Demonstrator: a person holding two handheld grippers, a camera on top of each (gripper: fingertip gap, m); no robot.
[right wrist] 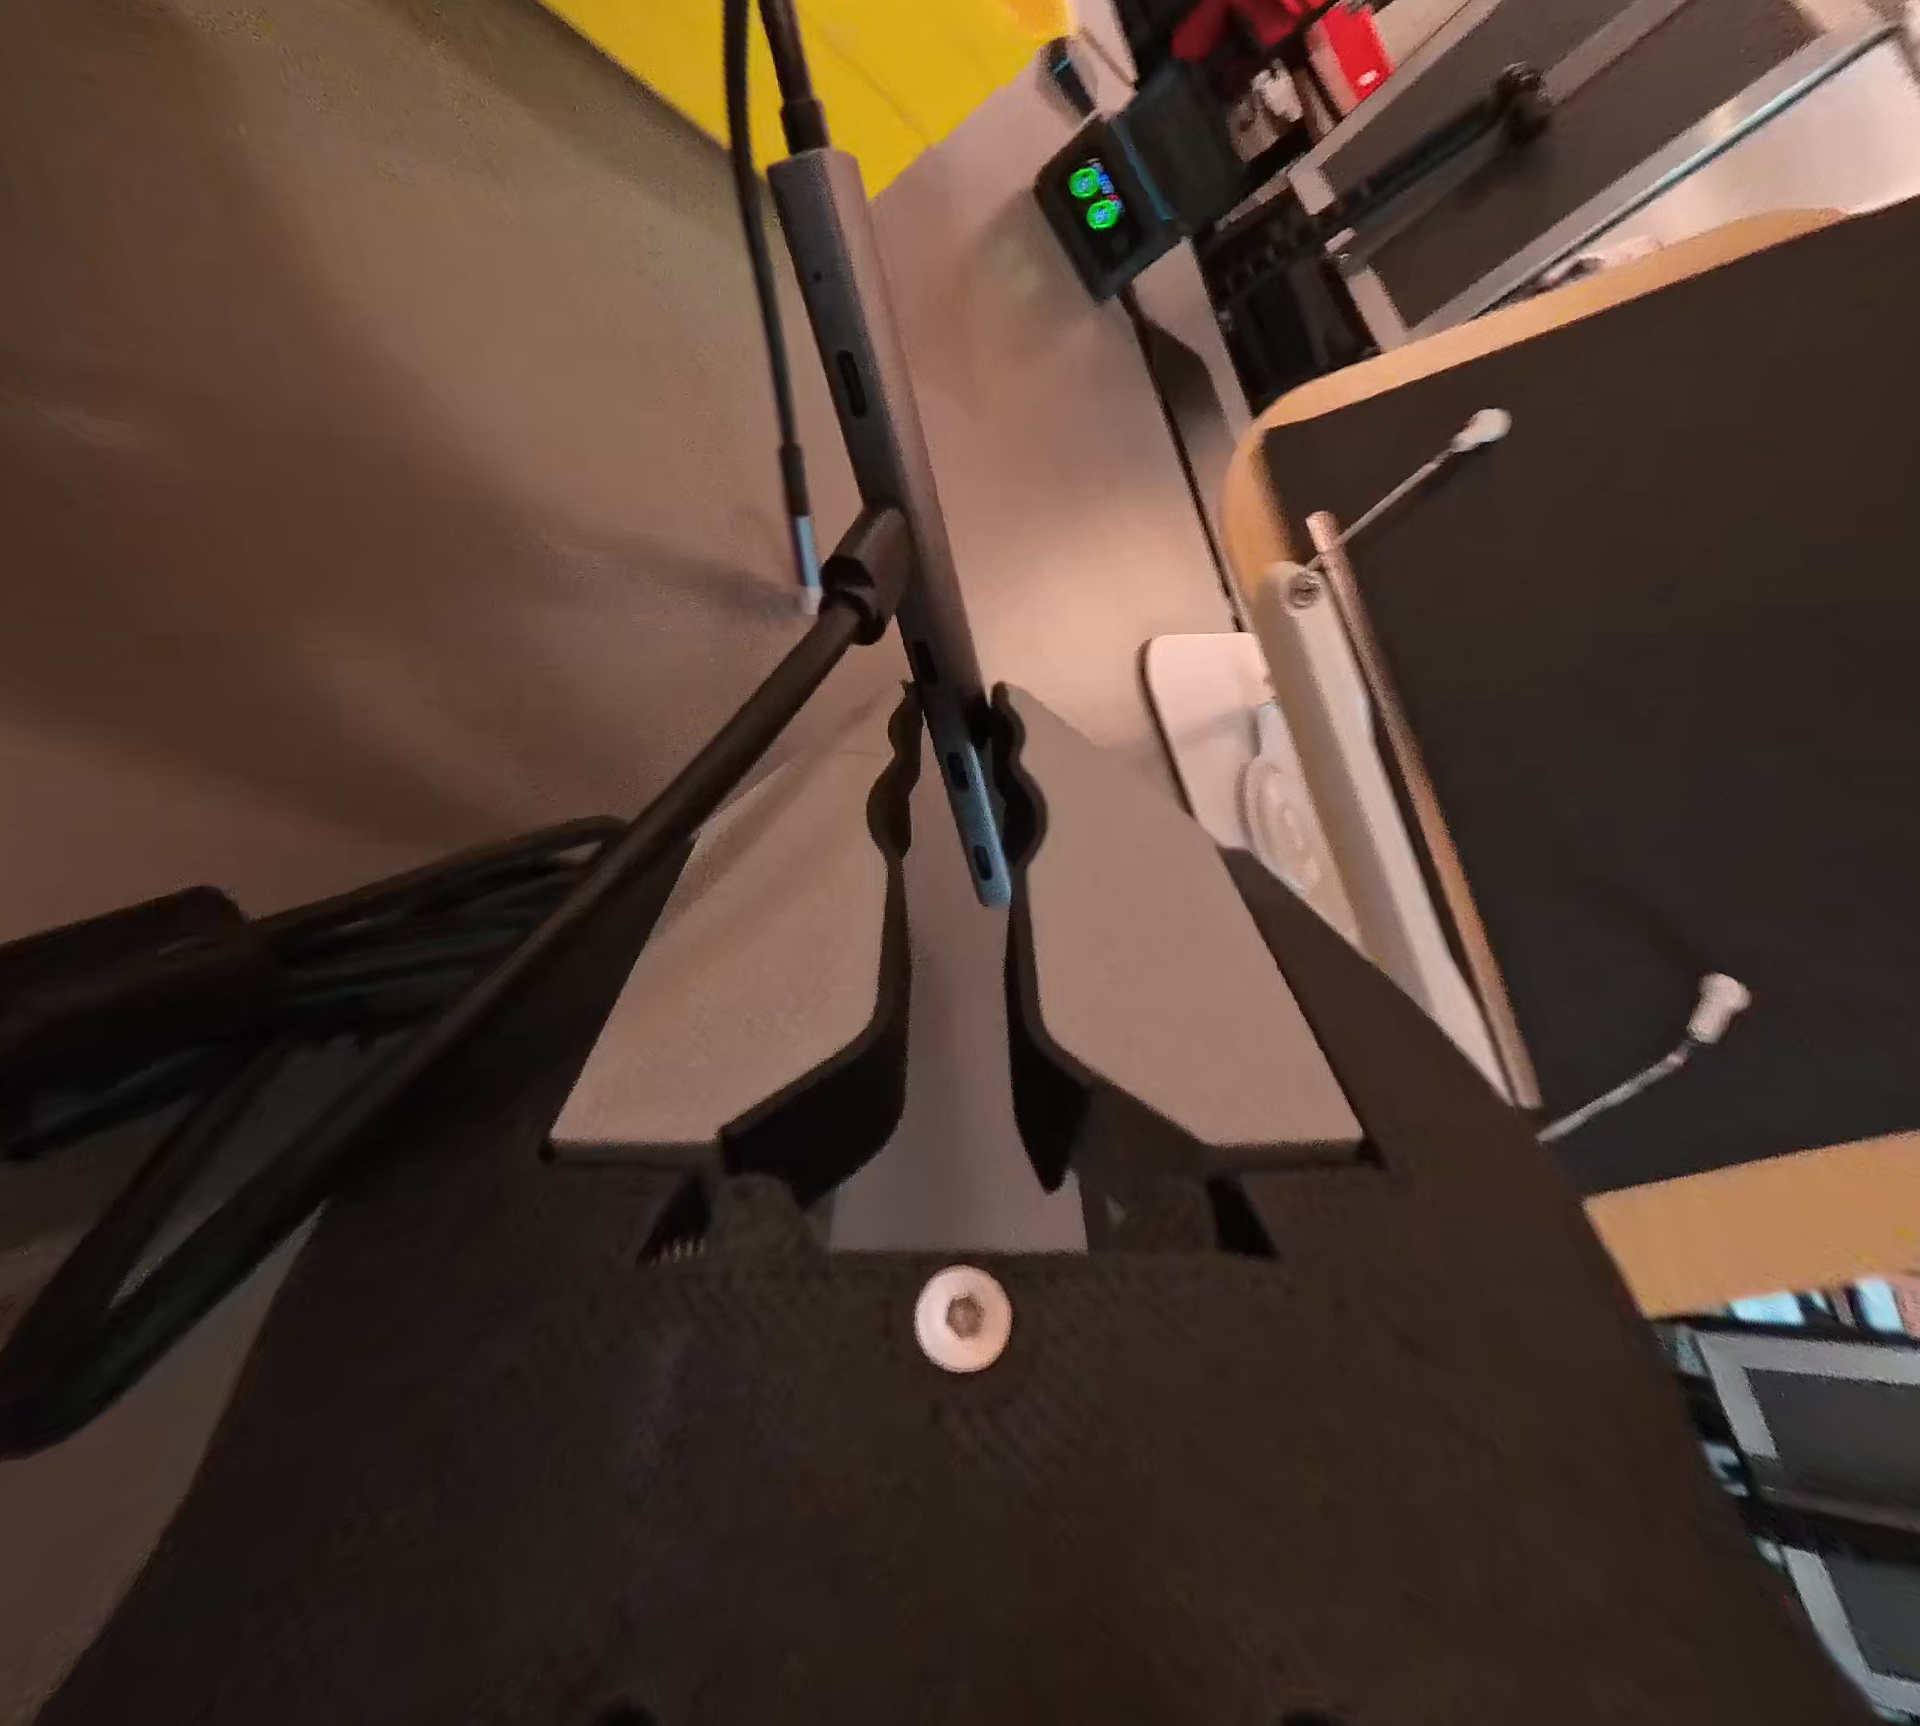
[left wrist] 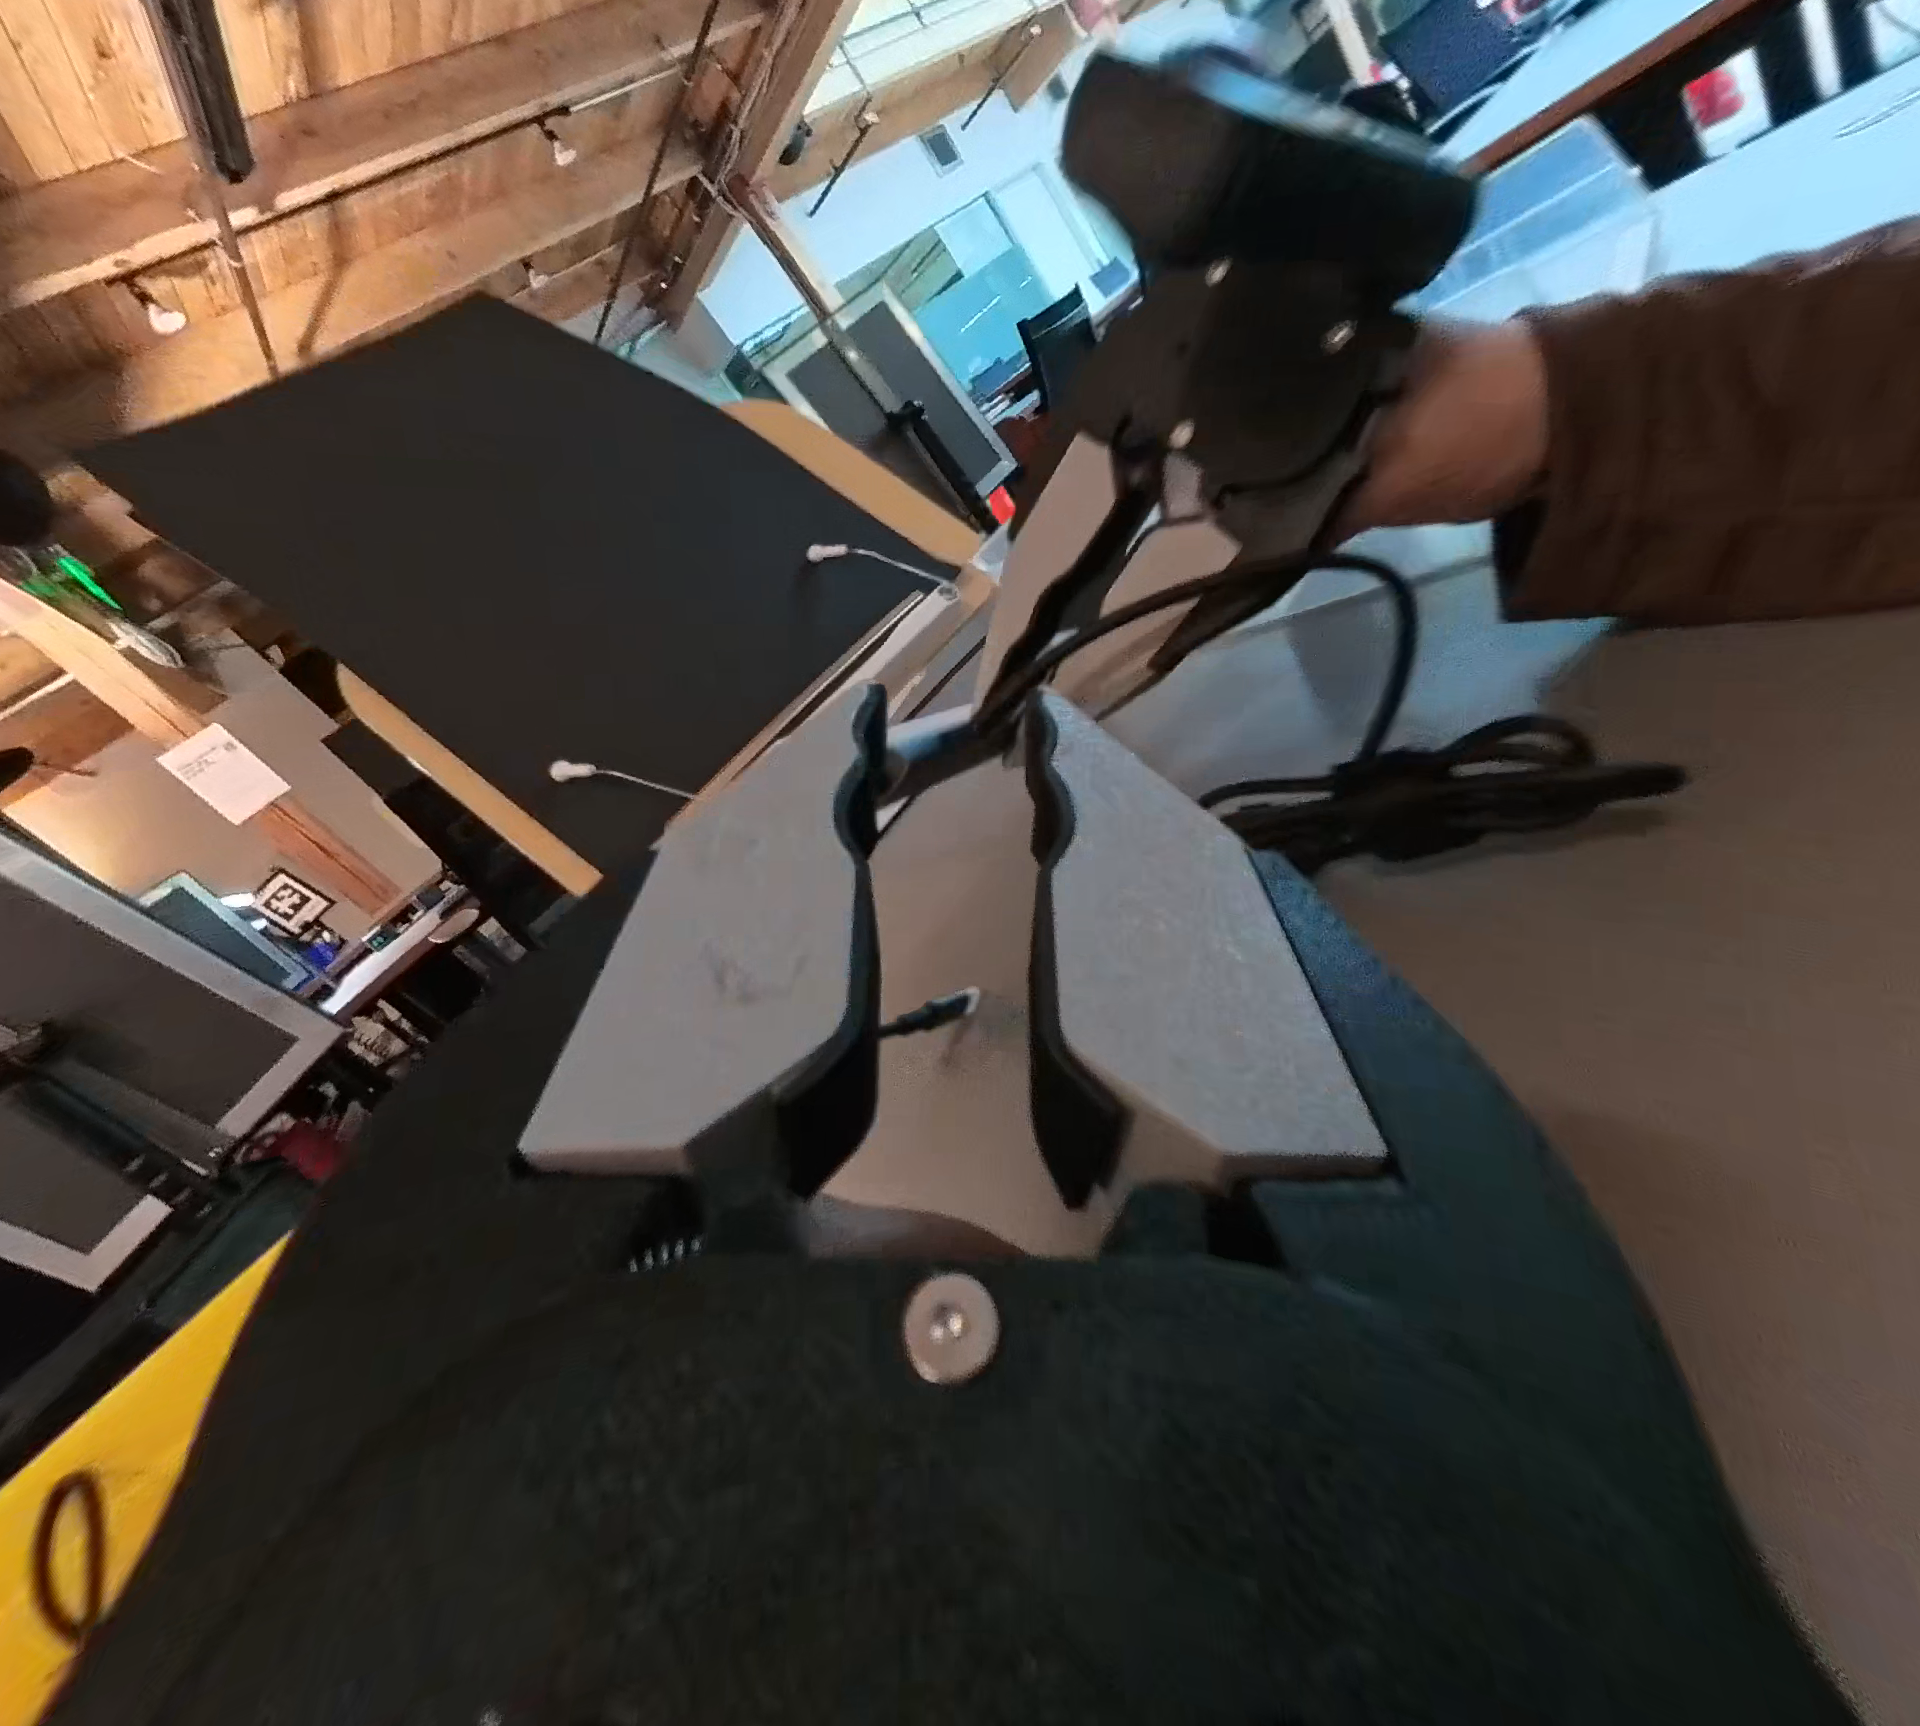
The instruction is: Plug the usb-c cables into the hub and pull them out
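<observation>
Right gripper is clamped on the near end of the slim grey hub, fingers pressed against its two faces; beyond the tips the hub runs on, one black usb-c cable plugged into its side just past the left finger, its braided lead looping at the far end. Left gripper stands parted with nothing pinched, a loose plug lying between its fingers, and the coiled cables on the grey table off right.
</observation>
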